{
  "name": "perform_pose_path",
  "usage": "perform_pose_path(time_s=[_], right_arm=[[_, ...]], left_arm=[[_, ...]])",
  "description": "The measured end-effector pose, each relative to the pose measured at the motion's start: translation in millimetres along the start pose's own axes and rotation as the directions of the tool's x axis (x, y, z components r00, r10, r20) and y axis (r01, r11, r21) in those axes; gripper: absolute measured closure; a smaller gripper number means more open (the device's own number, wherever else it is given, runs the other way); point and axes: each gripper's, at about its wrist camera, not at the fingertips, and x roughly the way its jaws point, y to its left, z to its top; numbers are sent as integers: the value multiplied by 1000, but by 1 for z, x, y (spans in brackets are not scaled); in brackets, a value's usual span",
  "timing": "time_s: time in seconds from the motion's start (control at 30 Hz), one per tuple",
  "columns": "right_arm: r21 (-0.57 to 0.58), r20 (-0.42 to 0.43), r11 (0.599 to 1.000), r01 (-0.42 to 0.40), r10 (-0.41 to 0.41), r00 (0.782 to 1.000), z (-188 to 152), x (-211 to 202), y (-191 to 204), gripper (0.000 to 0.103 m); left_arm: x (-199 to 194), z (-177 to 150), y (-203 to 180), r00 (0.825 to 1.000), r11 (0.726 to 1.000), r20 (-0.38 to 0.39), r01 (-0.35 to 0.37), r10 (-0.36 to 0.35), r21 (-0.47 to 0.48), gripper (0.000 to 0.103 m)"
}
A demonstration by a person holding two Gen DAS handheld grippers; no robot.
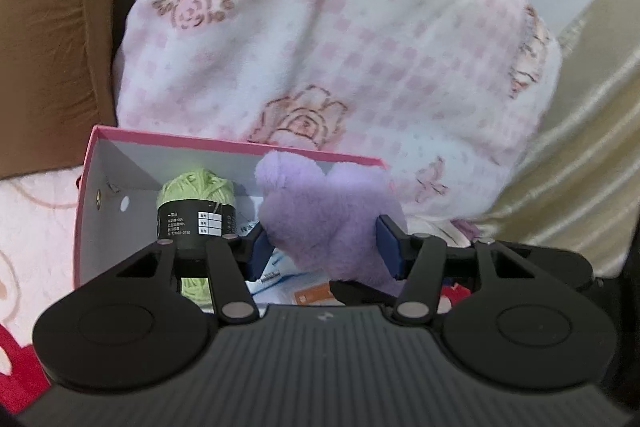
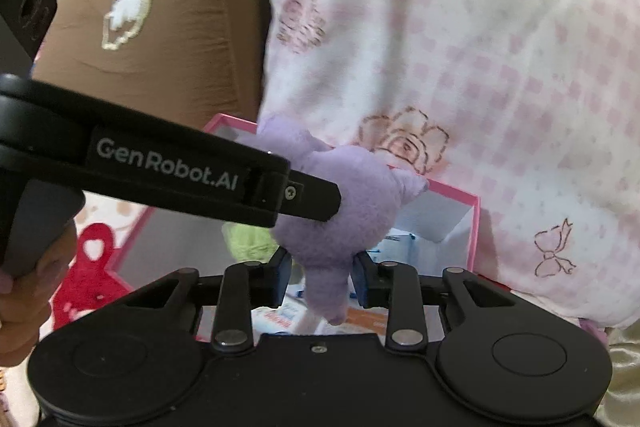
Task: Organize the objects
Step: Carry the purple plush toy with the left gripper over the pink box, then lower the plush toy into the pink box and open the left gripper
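- Plush toy [image 1: 328, 219], lilac and fluffy, hung over the open pink box [image 1: 240, 147], with both of your grippers on it at once.
- Your left gripper [image 1: 326, 247] grasped the toy's wide body across the middle; the blue pads [image 1: 386, 247] pressed into the fur on either side, so the jaws stood fairly wide apart.
- Your right gripper [image 2: 322, 281] was clenched on a narrower lower part of the toy, a leg or tail by the look of it; the pads touched the fur on both sides.
- In the right wrist view, your left gripper's finger [image 2: 296, 195] crossed in front and dug into the toy's side, with a hand [image 2: 24, 291] on the handle at the left edge.
- Two grips on one soft thing probably served to keep it from flopping while it was steered into the box.
- Box already held a green yarn ball [image 1: 196, 203] with a black label, standing against the left wall, plus paper packets [image 1: 280, 279] on its floor.
- Free space lay to the right of the yarn, which seemed the likely spot for the toy.
- Box rested on a bed, just in front of a pink checked blanket [image 1: 340, 39] and a brown pillow [image 2: 160, 27].
- Toy was not yet down inside.
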Motion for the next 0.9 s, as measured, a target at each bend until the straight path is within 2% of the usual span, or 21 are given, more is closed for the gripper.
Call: perform_pose_path(time_s=[0.07,0.13,0.37,0.53,0.67,0.8,0.9], right_arm=[[-52,21,998,26,-25,999,-3,7,4,67],[-82,8,996,27,-27,1000,-7,15,6,67],[-39,-73,999,20,-23,997,-11,48,-15,68],[-3,-139,1000,20,-21,990,-15,76,-26,68],[15,-154,1000,21,-19,988,-11,87,-33,68],[70,-164,997,-18,29,986,-14,91,-42,68],[48,-156,999,-8,15,988,-16,93,-40,70]], left_arm=[[7,-2,0,1000,1000,6,-19,19,8,50],[16,-3,1,1000,1000,-8,-29,29,-1,50],[51,-15,18,998,998,-56,-14,11,-55,51],[71,-17,20,996,998,-83,-49,45,-48,52],[81,-17,23,994,995,-96,-63,55,-79,52],[84,-17,22,992,995,-107,-76,69,-60,52],[87,-14,22,990,996,-125,-76,69,-54,53]])
